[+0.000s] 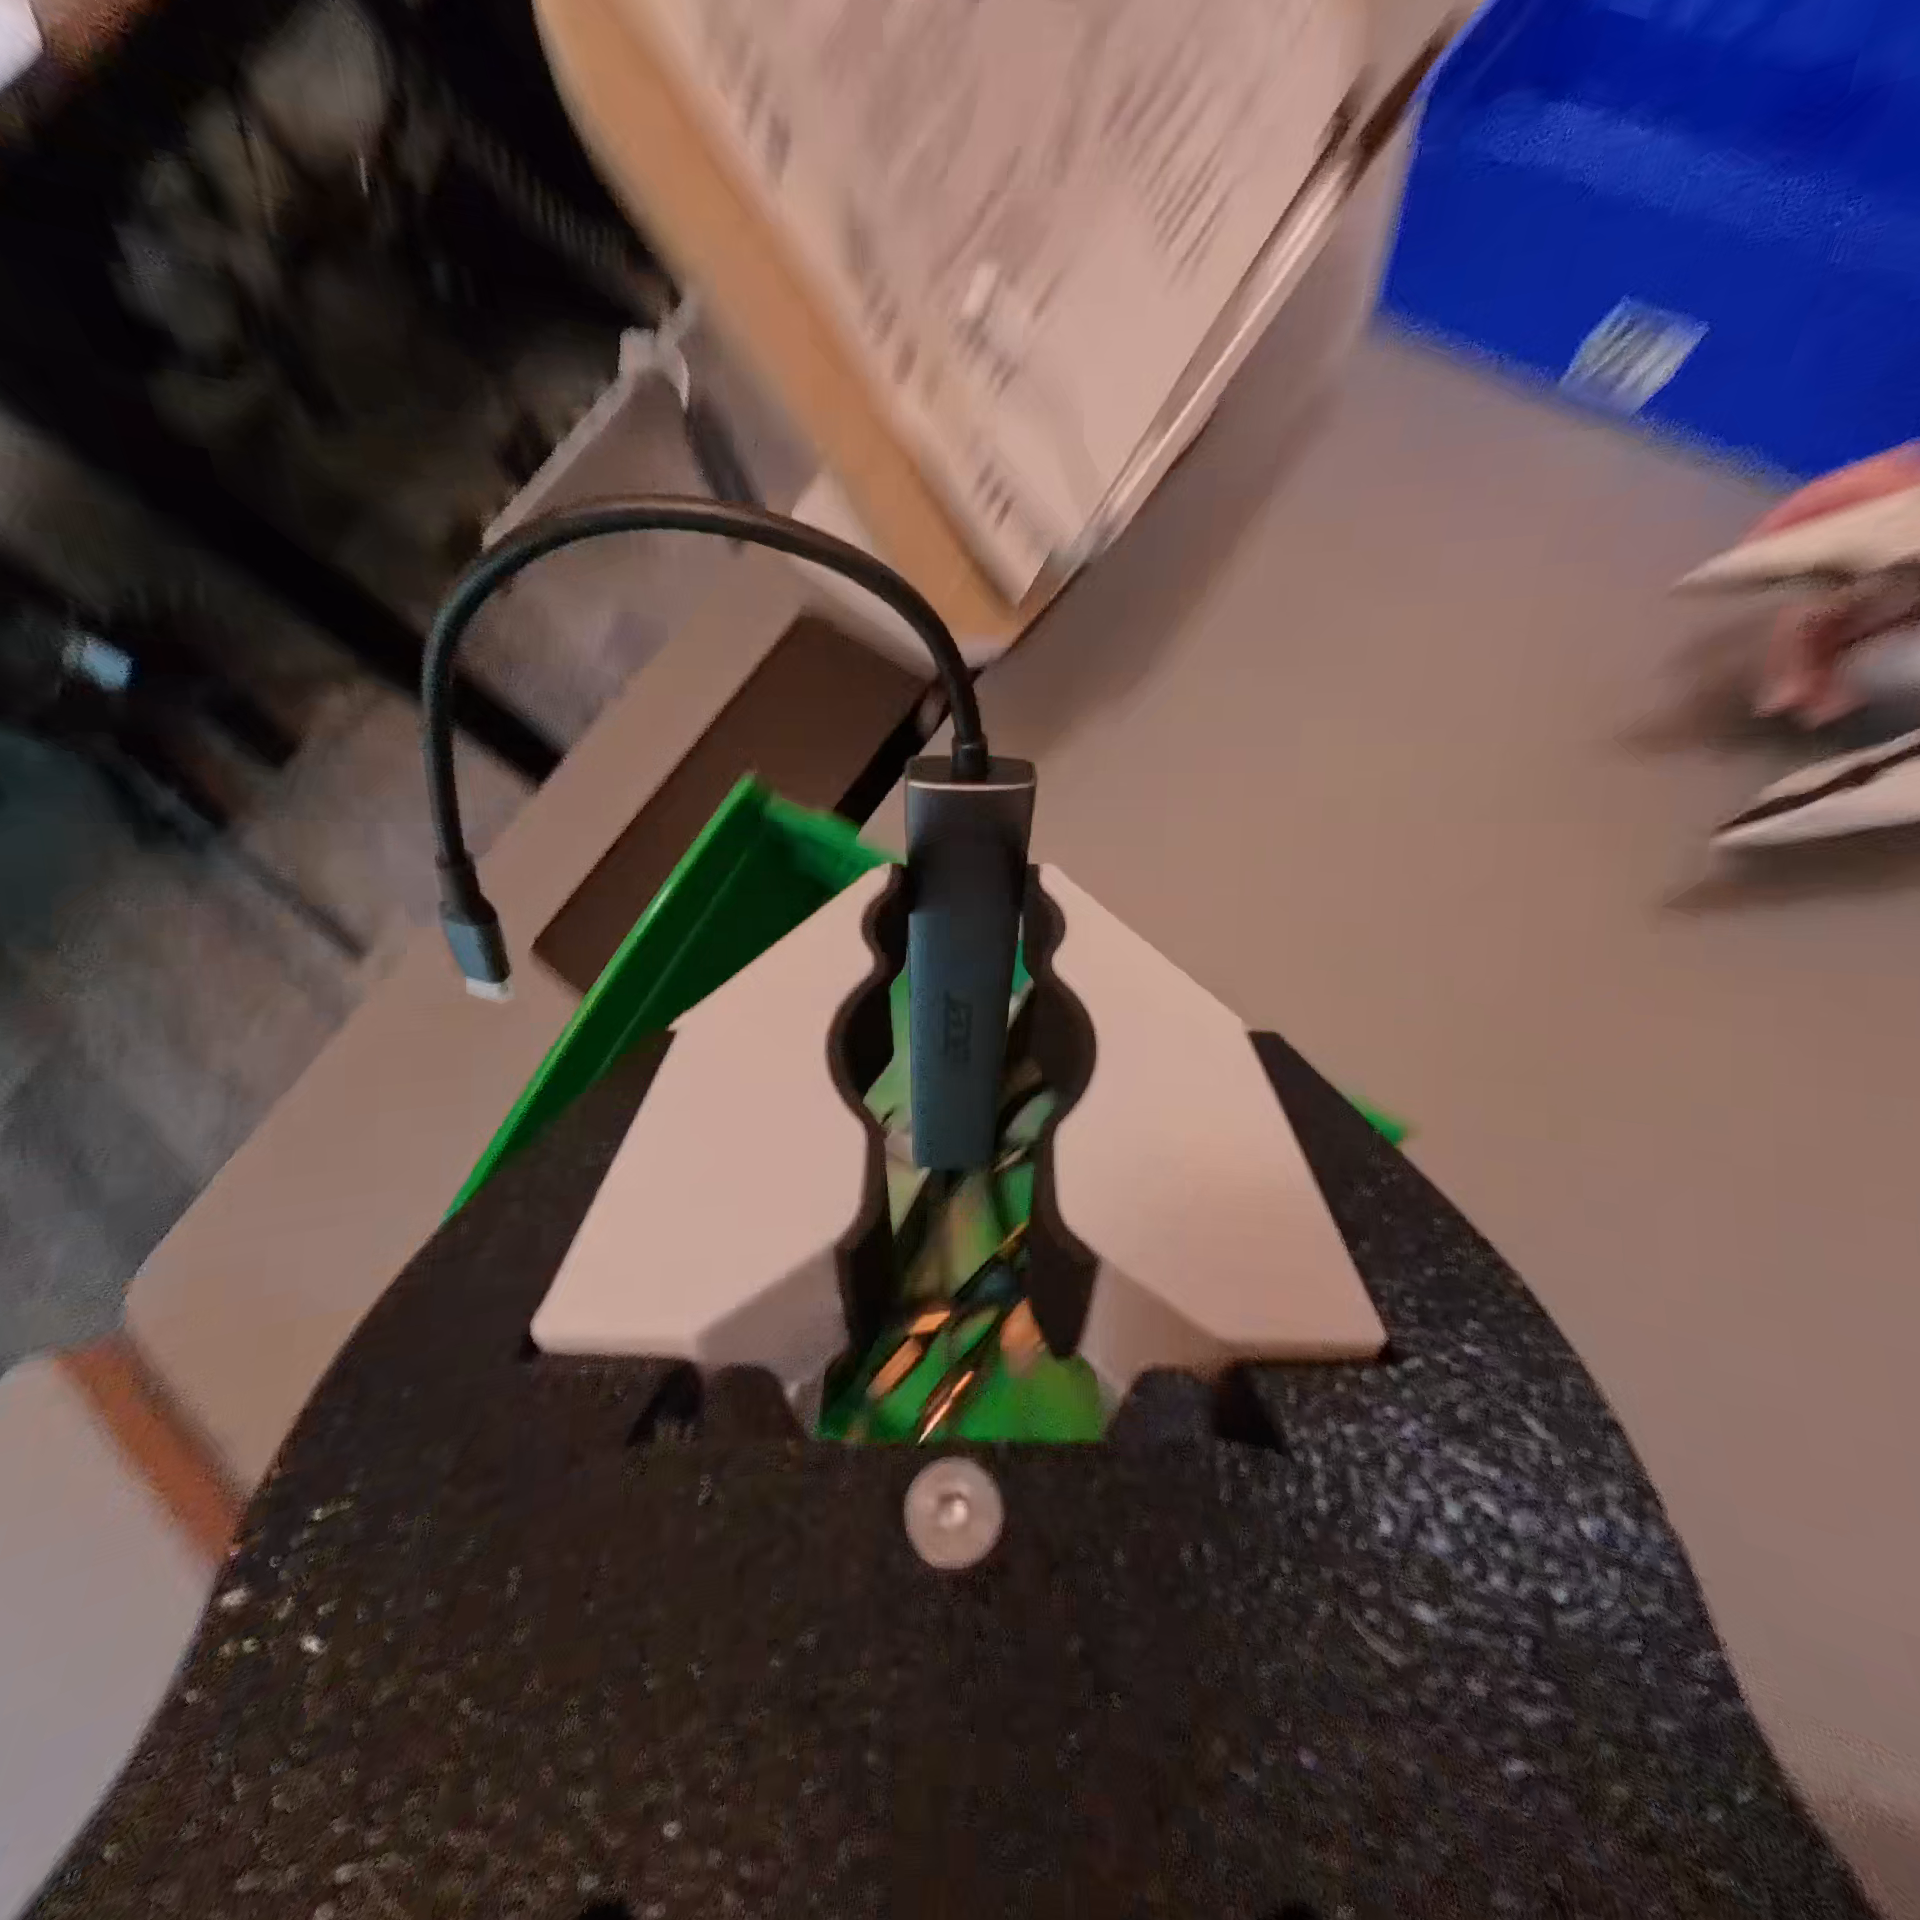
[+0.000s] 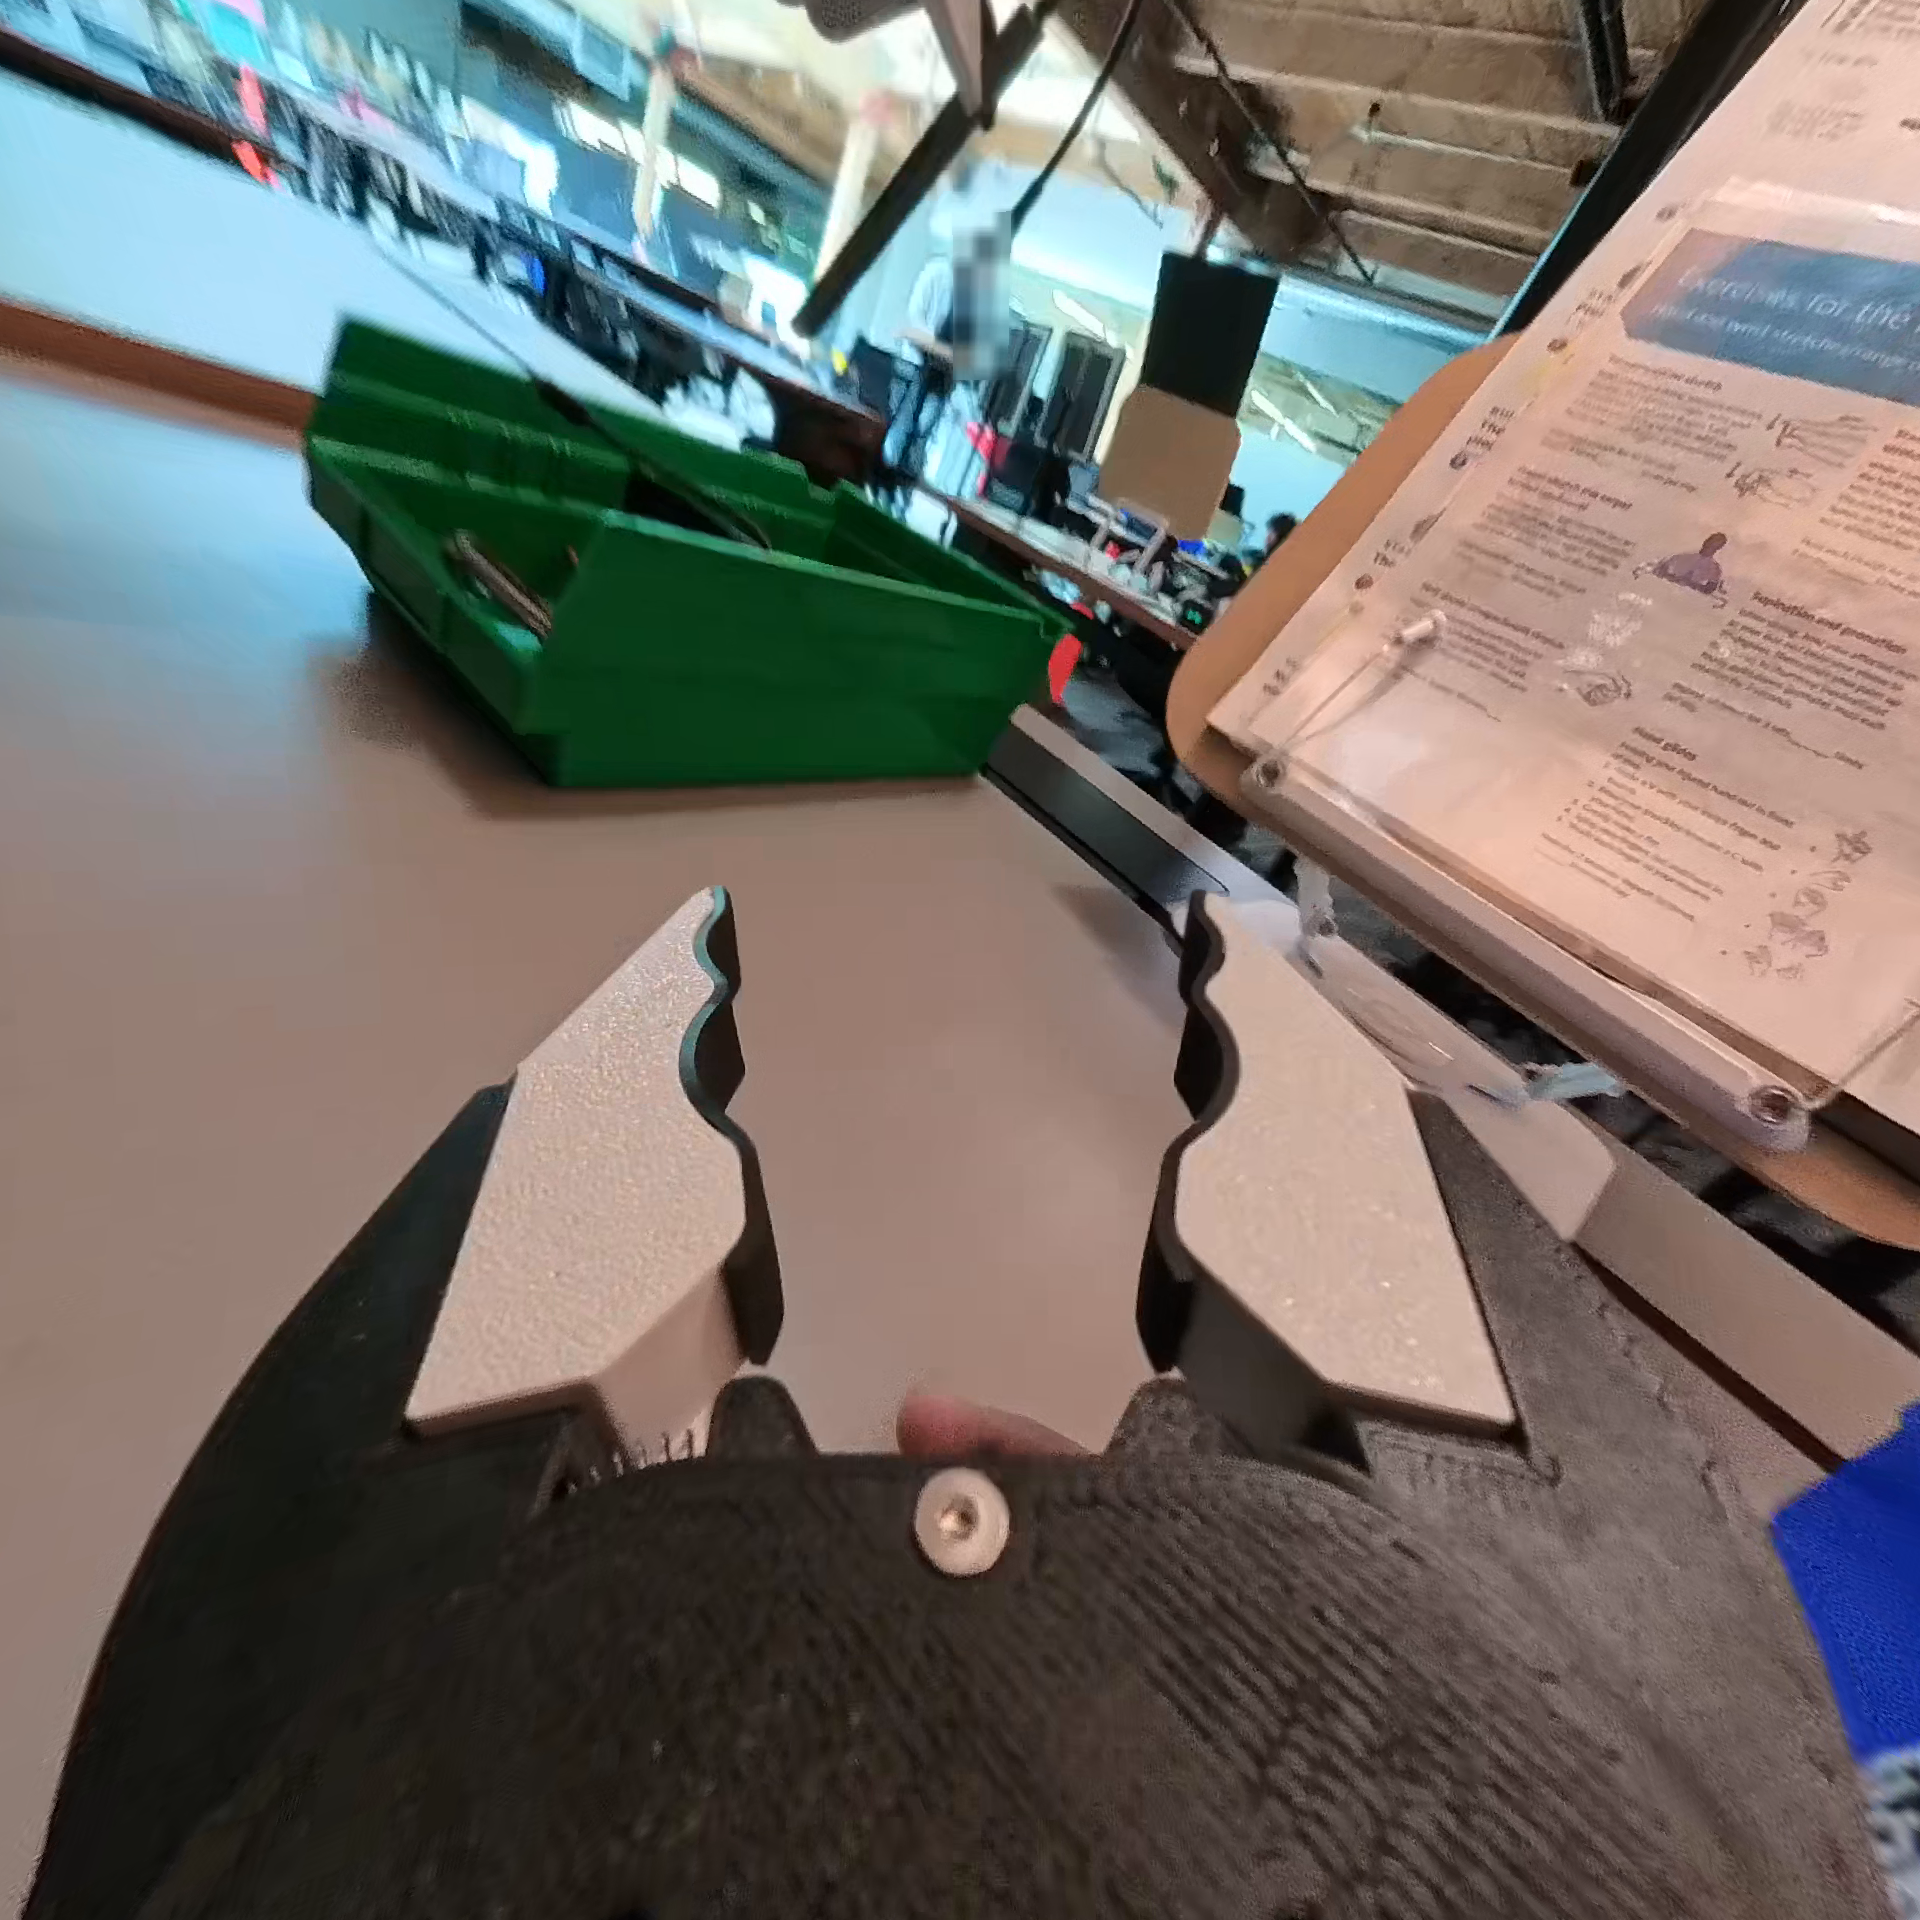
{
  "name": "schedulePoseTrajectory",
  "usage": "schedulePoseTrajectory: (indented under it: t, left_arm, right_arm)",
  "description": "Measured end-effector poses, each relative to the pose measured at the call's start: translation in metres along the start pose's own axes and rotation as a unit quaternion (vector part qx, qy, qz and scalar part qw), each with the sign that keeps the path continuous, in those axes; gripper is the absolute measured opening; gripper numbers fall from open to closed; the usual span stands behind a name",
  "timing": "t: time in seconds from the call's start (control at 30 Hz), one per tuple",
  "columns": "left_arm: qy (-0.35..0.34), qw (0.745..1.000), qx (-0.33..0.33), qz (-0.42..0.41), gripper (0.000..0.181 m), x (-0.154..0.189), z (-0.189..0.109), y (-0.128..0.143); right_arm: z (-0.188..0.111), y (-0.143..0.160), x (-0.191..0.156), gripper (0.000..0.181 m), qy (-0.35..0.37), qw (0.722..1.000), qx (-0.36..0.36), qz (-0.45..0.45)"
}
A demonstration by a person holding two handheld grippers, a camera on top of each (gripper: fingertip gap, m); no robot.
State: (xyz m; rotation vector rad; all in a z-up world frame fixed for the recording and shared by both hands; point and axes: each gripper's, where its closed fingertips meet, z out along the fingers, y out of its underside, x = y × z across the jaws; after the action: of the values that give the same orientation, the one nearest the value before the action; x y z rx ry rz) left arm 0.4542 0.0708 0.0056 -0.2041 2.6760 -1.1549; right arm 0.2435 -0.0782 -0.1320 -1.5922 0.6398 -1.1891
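Left gripper [image 1: 956, 997] clamping grey adapter [image 1: 954, 997], green bin [image 2: 665, 613] — beige table [image 2: 260, 831]

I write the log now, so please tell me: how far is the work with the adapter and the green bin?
Done: the left hand-held gripper is shut on the grey USB-C adapter, lifted above the green bin. In hand: its cable hangs free. The right hand-held gripper is open and empty over the table. What is left, I cannot tell.
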Motion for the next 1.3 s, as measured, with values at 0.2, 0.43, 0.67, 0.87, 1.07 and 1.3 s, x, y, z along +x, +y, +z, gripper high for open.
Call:
schedulePoseTrajectory:
  t: [0.2,0.43,0.67,0.87,1.07,1.3]
  left_arm:
    - [0.228,0.940,0.250,-0.046,0.019,0.151,-0.054,-0.069]
    - [0.381,0.799,0.453,-0.107,0.019,0.267,-0.028,-0.069]
    - [0.403,0.712,0.537,-0.206,0.019,0.275,0.025,-0.065]
    - [0.390,0.730,0.525,-0.199,0.019,0.274,0.043,-0.067]
    - [0.370,0.756,0.503,-0.197,0.019,0.271,0.055,-0.069]
    - [0.111,0.895,0.425,-0.075,0.031,0.239,0.064,-0.051]
  right_arm:
    - [-0.019,-0.056,-0.025,0.087,-0.137,0.966,0.125,0.179]
    - [-0.049,-0.101,-0.020,0.076,-0.205,0.897,0.257,0.295]
    - [-0.057,-0.096,0.007,0.039,-0.146,0.904,0.277,0.290]
    - [-0.046,-0.080,-0.001,0.020,-0.166,0.925,0.210,0.269]
    - [-0.045,-0.073,0.010,0.020,-0.145,0.933,0.193,0.268]
    - [-0.055,-0.061,0.053,0.020,-0.067,0.934,0.199,0.290]
